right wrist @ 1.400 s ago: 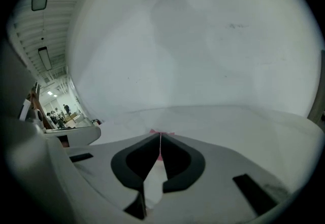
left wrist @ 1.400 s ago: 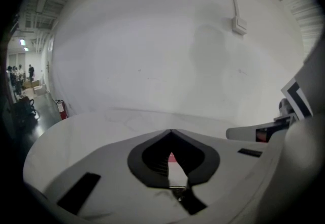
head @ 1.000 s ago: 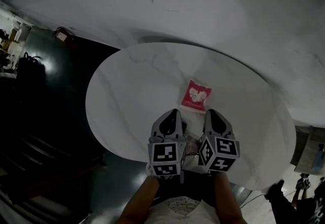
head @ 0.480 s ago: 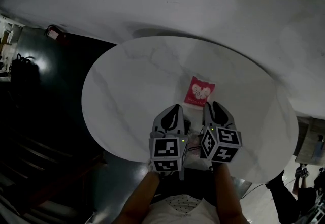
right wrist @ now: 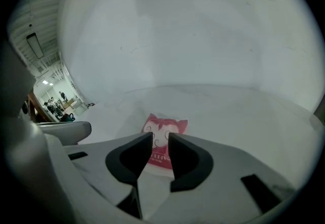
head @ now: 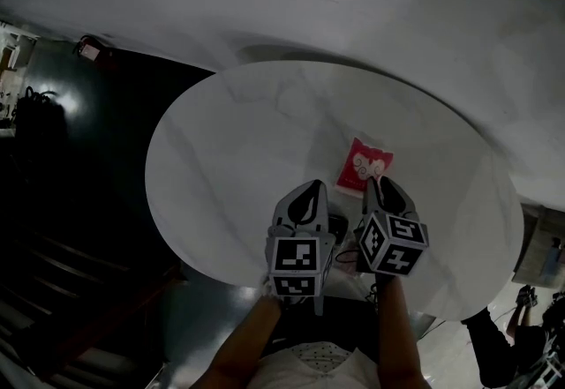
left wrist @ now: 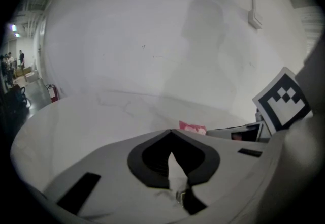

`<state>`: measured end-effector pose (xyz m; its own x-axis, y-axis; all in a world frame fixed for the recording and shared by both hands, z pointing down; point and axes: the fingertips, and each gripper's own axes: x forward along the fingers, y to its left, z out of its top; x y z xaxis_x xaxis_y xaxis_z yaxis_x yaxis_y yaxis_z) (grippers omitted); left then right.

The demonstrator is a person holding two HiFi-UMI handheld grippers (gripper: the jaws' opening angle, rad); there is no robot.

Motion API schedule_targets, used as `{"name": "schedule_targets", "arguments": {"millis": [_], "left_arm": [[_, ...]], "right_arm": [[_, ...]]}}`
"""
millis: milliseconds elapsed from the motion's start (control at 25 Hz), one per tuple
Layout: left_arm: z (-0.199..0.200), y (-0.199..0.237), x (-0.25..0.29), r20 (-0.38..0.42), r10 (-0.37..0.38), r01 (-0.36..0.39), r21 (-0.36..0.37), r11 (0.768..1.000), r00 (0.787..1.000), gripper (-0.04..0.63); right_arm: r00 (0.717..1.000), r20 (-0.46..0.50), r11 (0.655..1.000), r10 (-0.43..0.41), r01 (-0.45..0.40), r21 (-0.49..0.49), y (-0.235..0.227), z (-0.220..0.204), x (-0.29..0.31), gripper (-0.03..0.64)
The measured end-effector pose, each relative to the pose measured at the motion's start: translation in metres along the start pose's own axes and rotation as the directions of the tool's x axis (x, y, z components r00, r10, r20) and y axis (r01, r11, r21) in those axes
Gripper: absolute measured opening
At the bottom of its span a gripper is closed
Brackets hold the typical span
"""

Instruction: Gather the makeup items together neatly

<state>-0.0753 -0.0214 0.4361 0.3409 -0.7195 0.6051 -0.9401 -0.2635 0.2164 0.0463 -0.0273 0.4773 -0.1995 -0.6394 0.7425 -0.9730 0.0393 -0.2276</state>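
The pink sachet (head: 364, 168) lay flat on the white table (head: 221, 149), just beyond the right gripper (right wrist: 160, 139).
A packet so thin and flat could have skidded off across the smooth top if the tips nudged its near edge instead of pinching it. It showed through the narrow gap of the right jaws, which had just been opening, with nothing yet between the pads. The left gripper (left wrist: 170, 134), jaws together and empty, sat alongside, the sachet ahead to its right.
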Motion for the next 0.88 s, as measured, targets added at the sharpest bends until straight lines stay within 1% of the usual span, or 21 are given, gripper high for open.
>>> {"name": "schedule_targets", "arguments": {"millis": [320,640,760,880], "left_arm": [[-0.005,0.01,0.004,-0.026,-0.001,0.0,-0.026,1.0,1.0,0.029],[-0.009,0.018,0.006,-0.034,0.012,-0.014,-0.042,0.999,0.999,0.029],[-0.009,0.018,0.007,-0.034,0.011,-0.013,-0.045,0.999,0.999,0.029],[-0.009,0.017,0.005,-0.034,0.012,-0.013,-0.043,0.999,0.999,0.029]], "right_arm": [[0.994,-0.106,0.999,-0.032,0.033,0.011,-0.006,-0.025,0.021,0.123],[0.992,-0.121,1.0,-0.019,0.021,0.012,-0.006,-0.03,0.027,0.12],[0.992,-0.128,1.0,-0.013,0.015,0.015,-0.005,-0.031,0.027,0.112],[0.991,-0.132,1.0,-0.013,0.014,0.006,-0.004,-0.031,0.025,0.09]]}}
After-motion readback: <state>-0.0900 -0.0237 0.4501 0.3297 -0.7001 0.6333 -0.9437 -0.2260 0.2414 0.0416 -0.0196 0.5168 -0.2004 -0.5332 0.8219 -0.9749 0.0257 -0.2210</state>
